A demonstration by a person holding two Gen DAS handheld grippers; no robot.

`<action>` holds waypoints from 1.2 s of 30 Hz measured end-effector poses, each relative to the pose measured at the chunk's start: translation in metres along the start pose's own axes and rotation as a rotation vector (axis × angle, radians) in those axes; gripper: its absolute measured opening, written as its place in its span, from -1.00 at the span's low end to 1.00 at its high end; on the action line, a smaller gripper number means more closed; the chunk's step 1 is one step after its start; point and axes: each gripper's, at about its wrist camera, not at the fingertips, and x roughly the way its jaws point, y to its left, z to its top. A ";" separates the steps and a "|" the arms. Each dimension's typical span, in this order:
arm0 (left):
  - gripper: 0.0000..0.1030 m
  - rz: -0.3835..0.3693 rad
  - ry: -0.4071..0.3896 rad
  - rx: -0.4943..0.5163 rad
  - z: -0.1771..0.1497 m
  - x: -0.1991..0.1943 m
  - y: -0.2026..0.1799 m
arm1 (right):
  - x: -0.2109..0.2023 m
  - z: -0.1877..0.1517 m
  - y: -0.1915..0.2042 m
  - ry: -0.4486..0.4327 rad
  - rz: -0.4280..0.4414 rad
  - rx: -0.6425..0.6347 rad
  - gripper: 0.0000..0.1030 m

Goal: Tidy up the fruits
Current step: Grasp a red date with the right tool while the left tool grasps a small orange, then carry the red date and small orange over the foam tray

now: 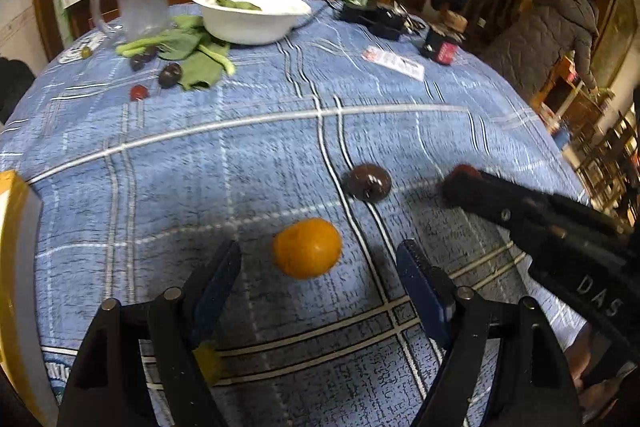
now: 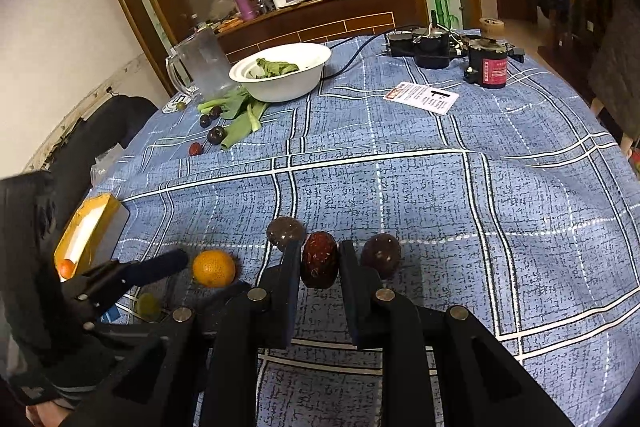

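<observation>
Red date (image 2: 319,259) sits on the blue-check desk (image 2: 440,187), long axis running 12-to-6 from the right gripper (image 2: 319,267), which is clamped on its sides. A dark fruit (image 2: 285,233) at its 10, another (image 2: 381,254) at 2. Orange (image 1: 307,247) lies at 12 of the left gripper (image 1: 320,263), jaws spread wide, touching nothing; left's nearer it. Yellow box (image 2: 94,227) off at 9, w/ fruit inside.
</observation>
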 end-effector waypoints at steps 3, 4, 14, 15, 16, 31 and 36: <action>-0.41 0.041 -0.014 0.031 -0.002 -0.001 -0.005 | 0.001 -0.001 0.002 -0.003 -0.006 -0.011 -0.61; -0.41 0.018 -0.019 0.014 -0.003 -0.002 -0.002 | 0.002 -0.001 0.002 -0.002 -0.009 -0.012 -0.61; -0.41 -0.096 -0.109 -0.137 0.006 -0.022 0.026 | 0.001 -0.004 0.004 -0.014 -0.017 -0.016 -0.61; -0.41 -0.096 -0.121 -0.147 0.007 -0.024 0.028 | 0.000 -0.003 0.005 -0.017 -0.019 -0.018 -0.61; -0.41 -0.099 -0.135 -0.156 0.007 -0.027 0.029 | 0.000 -0.004 0.007 -0.020 -0.019 -0.021 -0.61; -0.40 -0.126 -0.297 -0.381 -0.056 -0.172 0.108 | -0.027 -0.018 0.091 0.014 0.229 -0.090 -0.60; -0.40 0.101 -0.296 -0.525 -0.114 -0.209 0.181 | -0.025 -0.021 0.170 0.062 0.310 -0.188 -0.59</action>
